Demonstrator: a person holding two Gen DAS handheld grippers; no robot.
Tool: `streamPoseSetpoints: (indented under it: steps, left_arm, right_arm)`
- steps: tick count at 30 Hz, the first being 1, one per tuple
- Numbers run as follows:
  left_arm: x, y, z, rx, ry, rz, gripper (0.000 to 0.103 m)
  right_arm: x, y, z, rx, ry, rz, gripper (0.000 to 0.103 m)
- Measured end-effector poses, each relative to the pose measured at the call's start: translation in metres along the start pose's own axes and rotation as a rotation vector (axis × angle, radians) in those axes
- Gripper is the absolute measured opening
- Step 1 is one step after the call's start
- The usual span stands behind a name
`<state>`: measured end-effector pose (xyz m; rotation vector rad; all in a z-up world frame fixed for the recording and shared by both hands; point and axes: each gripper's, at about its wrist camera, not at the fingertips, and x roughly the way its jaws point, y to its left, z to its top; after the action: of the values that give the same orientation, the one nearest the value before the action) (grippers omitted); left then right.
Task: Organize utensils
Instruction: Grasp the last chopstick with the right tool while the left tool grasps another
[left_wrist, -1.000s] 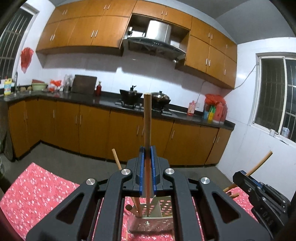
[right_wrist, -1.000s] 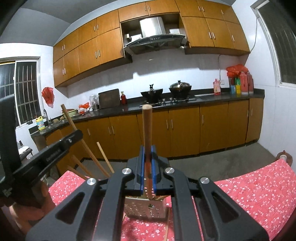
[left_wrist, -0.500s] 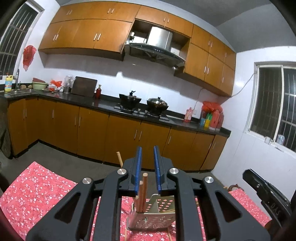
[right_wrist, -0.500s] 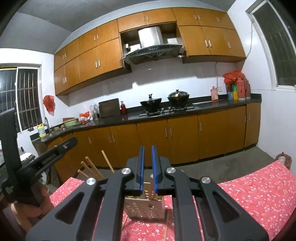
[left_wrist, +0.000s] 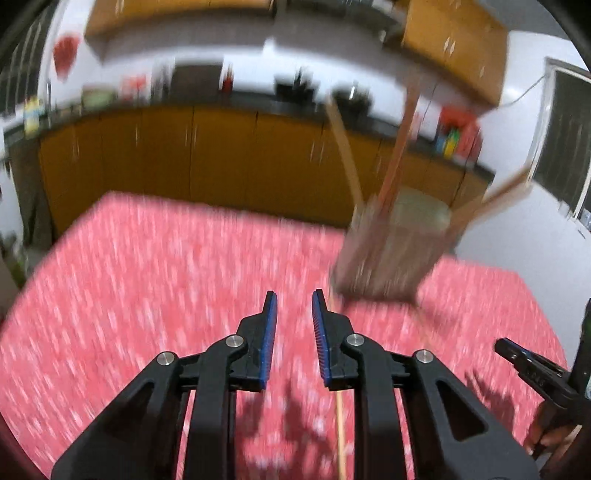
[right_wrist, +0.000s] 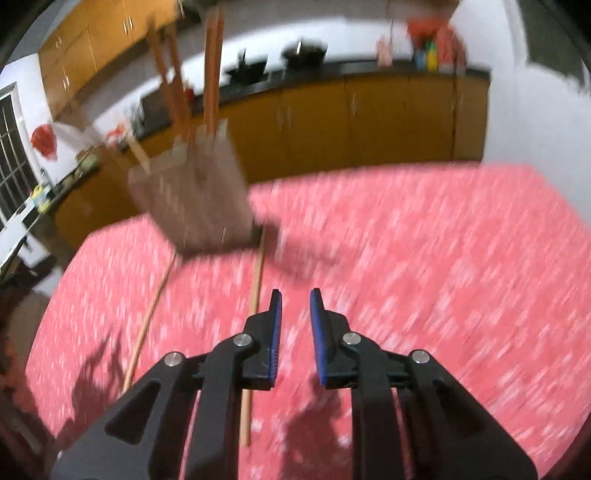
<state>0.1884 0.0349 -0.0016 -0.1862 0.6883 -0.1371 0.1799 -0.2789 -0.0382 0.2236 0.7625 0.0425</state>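
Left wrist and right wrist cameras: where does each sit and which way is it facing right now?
Left wrist: on the left gripper, looking along its open fingers at the red tablecloth; utensil holder ahead-right, right gripper at the edge.
Right wrist: on the right gripper, fingers open, facing the tablecloth; holder ahead-left.
Shared: holder, tablecloth, loose chopsticks, kitchen cabinets. Both blurred.

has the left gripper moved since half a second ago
Yes. The left gripper has pulled back and left of the utensil holder, which was between its fingers and is now ahead to the right.

Both wrist views over one red tablecloth (left_wrist: 155, 266)
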Motion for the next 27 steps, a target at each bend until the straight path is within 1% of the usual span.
streamPoseSetpoints:
  steps: [2, 6, 8, 9, 10, 12, 13, 14, 15, 16, 20, 22, 26, 27]
  left_arm:
    - [0.011, 0.002, -0.016, -0.014, 0.055, -0.004, 0.021]
    - [0.022, -0.001, -0.039, -0.009, 0.115, -0.027, 0.021]
    - [0.023, -0.006, -0.048, -0.001, 0.139, -0.043, 0.022]
    - [0.025, -0.009, -0.051, 0.006, 0.147, -0.049, 0.028]
    - [0.025, -0.012, -0.056, 0.016, 0.15, -0.052, 0.03]
    - [0.026, -0.019, -0.061, 0.035, 0.153, -0.059, 0.032]
    - [0.027, -0.024, -0.063, 0.051, 0.158, -0.064, 0.032]
    - [0.028, -0.026, -0.066, 0.059, 0.16, -0.064, 0.032]
    - [0.03, -0.03, -0.068, 0.07, 0.164, -0.066, 0.032]
    - [0.031, -0.032, -0.07, 0.079, 0.169, -0.067, 0.032]
    - [0.034, -0.037, -0.073, 0.104, 0.186, -0.067, 0.032]
    - [0.037, -0.041, -0.075, 0.12, 0.195, -0.062, 0.032]
    - [0.047, -0.049, -0.083, 0.169, 0.231, -0.018, 0.031]
    - [0.047, -0.05, -0.084, 0.181, 0.223, -0.007, 0.028]
  right_arm:
    - [0.011, 0.007, -0.013, -0.012, 0.047, 0.022, 0.018]
    - [0.024, 0.026, -0.032, -0.064, 0.108, 0.046, 0.018]
    - [0.026, 0.032, -0.033, -0.079, 0.12, 0.045, 0.018]
    - [0.026, 0.033, -0.034, -0.086, 0.123, 0.041, 0.018]
    - [0.029, 0.034, -0.038, -0.095, 0.127, 0.035, 0.018]
    - [0.032, 0.038, -0.043, -0.117, 0.132, 0.016, 0.017]
    - [0.031, 0.039, -0.045, -0.138, 0.119, -0.004, 0.011]
    - [0.03, 0.04, -0.046, -0.153, 0.114, -0.023, 0.009]
    - [0.031, 0.039, -0.046, -0.154, 0.111, -0.03, 0.009]
    - [0.031, 0.036, -0.045, -0.138, 0.11, -0.034, 0.008]
    - [0.025, 0.011, -0.039, -0.046, 0.091, -0.099, 0.008]
    - [0.022, 0.0, -0.038, -0.012, 0.088, -0.112, 0.008]
    - [0.021, -0.006, -0.037, -0.005, 0.088, -0.115, 0.008]
    - [0.021, -0.005, -0.038, -0.008, 0.088, -0.115, 0.008]
